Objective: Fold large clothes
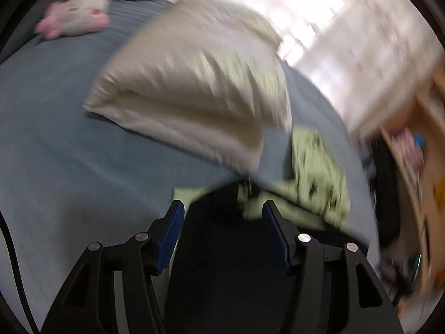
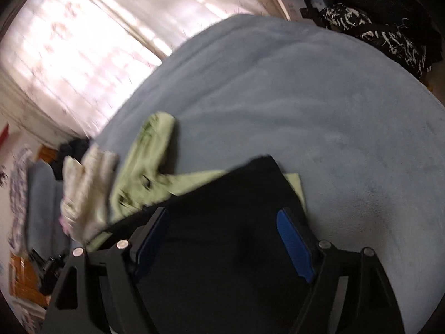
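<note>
The left tongs (image 1: 222, 208) stand parted at six o'clock, blue pads (image 1: 169, 236) clear of the black garment (image 1: 222, 250) lying between them. A light green cloth (image 1: 319, 181) lies just beyond, toward four o'clock. A cream pillow (image 1: 189, 89) fills the centre of the blue bed (image 1: 69, 153); a pink plush toy (image 1: 75, 14) sits at eleven o'clock.

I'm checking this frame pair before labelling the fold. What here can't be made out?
- Black garment, both views: near part hidden behind the gripper fingers and cut by the lower edge; type and fold state unclear.
- Green printed cloth, left wrist view: motion blur smears the print; the black garment covers part.
- Pink and white item, left wrist view: blurred, unidentifiable.
- Cream cushion, right wrist view: blurred.
</note>
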A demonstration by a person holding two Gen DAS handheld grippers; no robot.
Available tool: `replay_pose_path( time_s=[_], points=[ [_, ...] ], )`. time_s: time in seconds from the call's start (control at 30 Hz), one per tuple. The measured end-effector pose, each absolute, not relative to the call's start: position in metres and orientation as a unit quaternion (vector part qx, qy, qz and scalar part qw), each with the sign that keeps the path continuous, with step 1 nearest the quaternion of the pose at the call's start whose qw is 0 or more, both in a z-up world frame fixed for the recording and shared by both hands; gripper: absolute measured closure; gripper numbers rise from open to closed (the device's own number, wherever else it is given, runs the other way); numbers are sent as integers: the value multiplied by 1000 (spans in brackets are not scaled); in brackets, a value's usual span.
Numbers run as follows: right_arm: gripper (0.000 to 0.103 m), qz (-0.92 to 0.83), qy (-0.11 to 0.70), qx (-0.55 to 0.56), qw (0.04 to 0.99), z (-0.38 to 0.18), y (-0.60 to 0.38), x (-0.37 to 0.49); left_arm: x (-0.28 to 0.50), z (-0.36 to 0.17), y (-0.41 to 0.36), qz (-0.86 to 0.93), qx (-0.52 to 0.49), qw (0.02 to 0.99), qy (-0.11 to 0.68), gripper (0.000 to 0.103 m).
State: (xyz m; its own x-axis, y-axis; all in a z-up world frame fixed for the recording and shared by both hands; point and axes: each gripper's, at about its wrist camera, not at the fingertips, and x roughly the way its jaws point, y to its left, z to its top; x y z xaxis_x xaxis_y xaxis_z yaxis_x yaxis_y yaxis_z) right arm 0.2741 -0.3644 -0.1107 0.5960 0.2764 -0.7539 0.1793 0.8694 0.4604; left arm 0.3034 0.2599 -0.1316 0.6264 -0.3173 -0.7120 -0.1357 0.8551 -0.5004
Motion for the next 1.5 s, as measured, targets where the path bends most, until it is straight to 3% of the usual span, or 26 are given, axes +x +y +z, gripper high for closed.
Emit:
replay_pose_path(
  time_s=[0.3, 0.7, 0.73, 0.8, 0.83, 0.87, 0.93, 1.03, 1.27, 1.5],
  points=[
    [23, 1, 475, 179, 862, -146, -366, 305, 330, -171, 245, -81, -178, 856, 478, 46],
    [23, 24, 464, 193, 864, -165, -364, 333, 391, -186, 209, -103, -105, 857, 494, 44],
    [26, 25, 459, 191, 867, -165, -363, 333, 394, -186, 206, -102, -101, 861, 488, 45],
    [35, 22, 457, 184, 870, -165, -361, 332, 395, -184, 197, -97, -83, 873, 471, 64],
    [47, 21, 456, 177, 872, -165, -359, 332, 393, -181, 190, -89, -65, 882, 458, 83],
    [54, 17, 453, 168, 875, -164, -358, 331, 389, -178, 188, -91, -56, 887, 449, 95],
    [82, 14, 447, 160, 880, -161, -357, 326, 377, -169, 181, -81, -37, 902, 423, 97],
    [90, 7, 419, 151, 895, -148, -353, 314, 359, -152, 178, -75, -41, 912, 400, 99],
    [91, -6, 355, 127, 926, -97, -333, 305, 334, -116, 191, -35, -75, 914, 397, 100],
    [91, -47, 414, 77, 906, -128, -307, 356, 366, -156, 194, 19, -98, 896, 433, 100]
  ],
)
